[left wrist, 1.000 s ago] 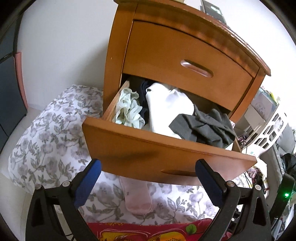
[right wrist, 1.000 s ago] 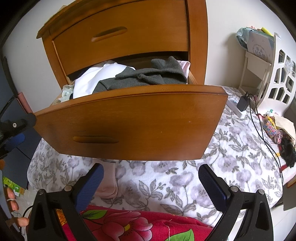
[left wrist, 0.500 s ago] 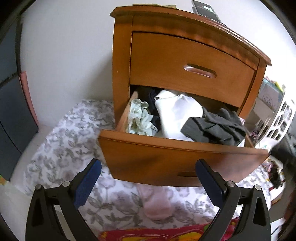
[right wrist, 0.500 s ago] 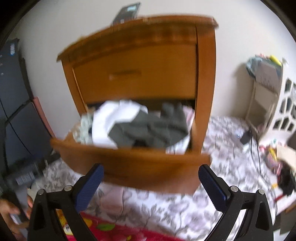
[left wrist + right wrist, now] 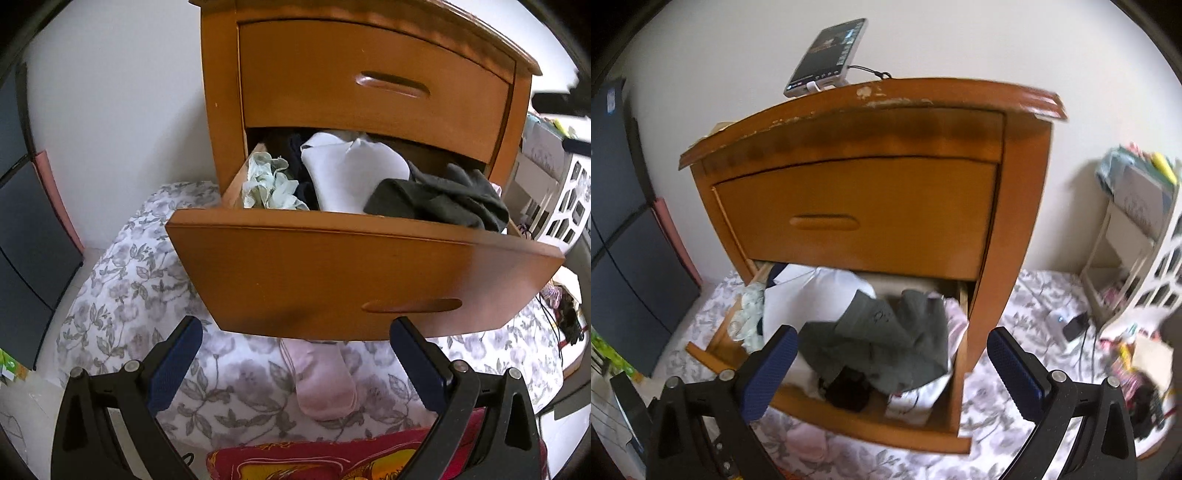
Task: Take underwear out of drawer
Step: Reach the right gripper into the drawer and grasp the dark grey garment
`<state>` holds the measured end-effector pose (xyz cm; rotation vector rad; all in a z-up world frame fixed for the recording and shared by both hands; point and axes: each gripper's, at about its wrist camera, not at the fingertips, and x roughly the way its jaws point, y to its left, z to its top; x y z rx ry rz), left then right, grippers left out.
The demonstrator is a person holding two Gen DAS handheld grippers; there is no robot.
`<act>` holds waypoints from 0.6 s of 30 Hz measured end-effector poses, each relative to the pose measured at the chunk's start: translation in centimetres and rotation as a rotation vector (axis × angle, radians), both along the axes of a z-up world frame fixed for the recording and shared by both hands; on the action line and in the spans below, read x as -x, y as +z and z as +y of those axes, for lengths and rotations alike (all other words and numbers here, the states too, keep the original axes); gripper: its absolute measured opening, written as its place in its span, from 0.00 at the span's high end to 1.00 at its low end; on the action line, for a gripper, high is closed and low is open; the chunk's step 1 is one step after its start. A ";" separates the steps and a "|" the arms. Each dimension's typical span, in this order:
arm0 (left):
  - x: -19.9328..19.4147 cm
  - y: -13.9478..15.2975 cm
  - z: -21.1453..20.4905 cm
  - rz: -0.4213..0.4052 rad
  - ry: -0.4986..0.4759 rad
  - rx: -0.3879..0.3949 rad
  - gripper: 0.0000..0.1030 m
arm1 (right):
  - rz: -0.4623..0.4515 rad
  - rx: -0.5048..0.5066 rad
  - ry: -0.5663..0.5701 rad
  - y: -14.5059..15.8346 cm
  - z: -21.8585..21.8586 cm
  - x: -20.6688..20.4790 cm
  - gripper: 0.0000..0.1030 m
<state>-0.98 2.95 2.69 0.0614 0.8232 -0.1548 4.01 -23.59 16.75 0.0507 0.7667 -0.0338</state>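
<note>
Bedroom corner, white wall, floral bedspread (image 5: 122, 295) under a wooden nightstand (image 5: 221, 92) whose lower drawer (image 5: 351, 273) is pulled out and stuffed with clothes. Left wrist view: the left hand-held gripper (image 5: 295, 363) hangs low in front of the drawer face, fingers spread wide, holding nothing; compared with half a second ago the drawer front looms larger and nearer, so this side has closed in a little but is still below the rim. Inside sit a pale green frilly piece (image 5: 269, 182) at the left, a white garment (image 5: 351, 177) in the middle, a dark grey garment (image 5: 439, 199) on the right; a pink sock (image 5: 325, 384) lies on the bed under the drawer. Right wrist view: the right hand-held gripper (image 5: 890, 369), also spread and empty, has risen from drawer-front level a second ago to looking down into the drawer (image 5: 868, 421), with the grey garment (image 5: 886, 339) between its fingers' lines and something black (image 5: 849, 387) below it. A phone (image 5: 827, 55) leans on top. Likely reach-in starting; underwear not yet grasped, all still in the drawer, and which piece is the underwear I cannot tell.
</note>
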 end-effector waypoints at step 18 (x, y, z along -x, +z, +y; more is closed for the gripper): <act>-1.2 -1.3 0.9 0.076 0.041 0.022 0.02 | 0.469 0.028 -0.025 -10.0 1.2 -9.2 0.15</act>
